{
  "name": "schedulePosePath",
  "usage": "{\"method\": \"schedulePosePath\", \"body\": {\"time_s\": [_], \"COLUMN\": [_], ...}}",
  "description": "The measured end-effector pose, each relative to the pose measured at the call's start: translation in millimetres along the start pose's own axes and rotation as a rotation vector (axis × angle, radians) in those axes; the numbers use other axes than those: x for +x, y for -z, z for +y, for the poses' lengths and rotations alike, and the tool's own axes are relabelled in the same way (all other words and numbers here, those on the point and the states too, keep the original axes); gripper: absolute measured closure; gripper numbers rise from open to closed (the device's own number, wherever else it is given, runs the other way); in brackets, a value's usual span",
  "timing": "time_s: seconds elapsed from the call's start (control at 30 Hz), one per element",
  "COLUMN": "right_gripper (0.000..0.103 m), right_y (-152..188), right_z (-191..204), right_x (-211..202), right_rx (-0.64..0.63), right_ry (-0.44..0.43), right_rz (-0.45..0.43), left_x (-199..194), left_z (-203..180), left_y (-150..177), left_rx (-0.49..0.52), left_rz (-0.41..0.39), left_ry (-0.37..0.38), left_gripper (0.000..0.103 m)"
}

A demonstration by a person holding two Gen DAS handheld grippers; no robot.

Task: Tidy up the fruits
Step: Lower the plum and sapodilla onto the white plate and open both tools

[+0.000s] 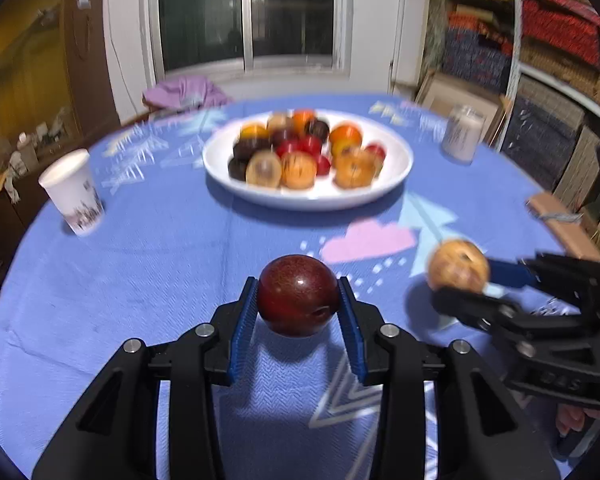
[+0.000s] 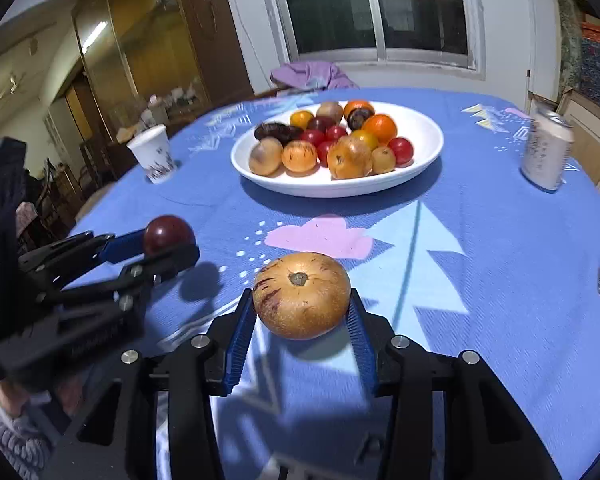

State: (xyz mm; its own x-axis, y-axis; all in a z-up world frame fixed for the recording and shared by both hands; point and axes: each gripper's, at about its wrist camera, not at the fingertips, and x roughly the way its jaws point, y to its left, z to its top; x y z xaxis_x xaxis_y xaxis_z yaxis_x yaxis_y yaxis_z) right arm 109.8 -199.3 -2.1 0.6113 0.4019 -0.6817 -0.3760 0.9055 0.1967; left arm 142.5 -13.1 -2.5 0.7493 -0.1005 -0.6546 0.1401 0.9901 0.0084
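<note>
My left gripper (image 1: 298,285) is shut on a dark red round fruit (image 1: 298,298), which hangs just above the blue tablecloth (image 1: 160,264) and casts a shadow on it. To its right, my right gripper (image 1: 462,282) is shut on a tan, speckled fruit (image 1: 458,264). In the right wrist view the tan fruit (image 2: 302,300) sits stem-up between the blue pads of the right gripper (image 2: 300,295). The left gripper (image 2: 170,243) with the red fruit (image 2: 168,232) is at the left. A white plate (image 2: 332,189) (image 1: 308,201) farther back holds several orange, red and dark fruits.
A white paper cup (image 1: 74,192) (image 2: 154,154) stands at the left of the table. A pale can (image 1: 462,132) (image 2: 546,152) stands at the right. A purple cloth (image 2: 312,74) lies at the far edge below the window. Shelves line the right side.
</note>
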Motion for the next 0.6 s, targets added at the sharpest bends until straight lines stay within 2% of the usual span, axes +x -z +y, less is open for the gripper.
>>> {"method": "schedulePosePath", "body": {"time_s": [0.07, 0.17, 0.3, 0.37, 0.5, 0.6], "right_gripper": [0.057, 0.057, 0.057, 0.057, 0.057, 0.057], "right_y": [2, -14, -76, -118, -189, -226], "right_z": [-2, -2, 1, 4, 7, 0], "right_x": [-28, -68, -132, -159, -170, -135], "right_rx": [0.006, -0.014, -0.033, -0.053, -0.073, -0.066], "right_ry": [-0.009, -0.002, -0.007, 0.0, 0.026, 0.052], "right_rz": [-0.048, -0.13, -0.292, -0.375, -0.449, -0.421], "left_x": [-14, -38, -70, -85, -101, -74], "left_z": [1, 3, 10, 13, 18, 18], "left_y": [-7, -33, -96, -129, -196, -223], "left_rx": [-0.001, 0.018, 0.035, 0.034, 0.033, 0.037], "left_rz": [-0.037, -0.1, -0.203, -0.253, -0.333, -0.305], "left_ry": [-0.001, -0.021, -0.069, -0.088, -0.115, -0.118], "left_gripper": [0.064, 0.064, 0.064, 0.064, 0.064, 0.064]}}
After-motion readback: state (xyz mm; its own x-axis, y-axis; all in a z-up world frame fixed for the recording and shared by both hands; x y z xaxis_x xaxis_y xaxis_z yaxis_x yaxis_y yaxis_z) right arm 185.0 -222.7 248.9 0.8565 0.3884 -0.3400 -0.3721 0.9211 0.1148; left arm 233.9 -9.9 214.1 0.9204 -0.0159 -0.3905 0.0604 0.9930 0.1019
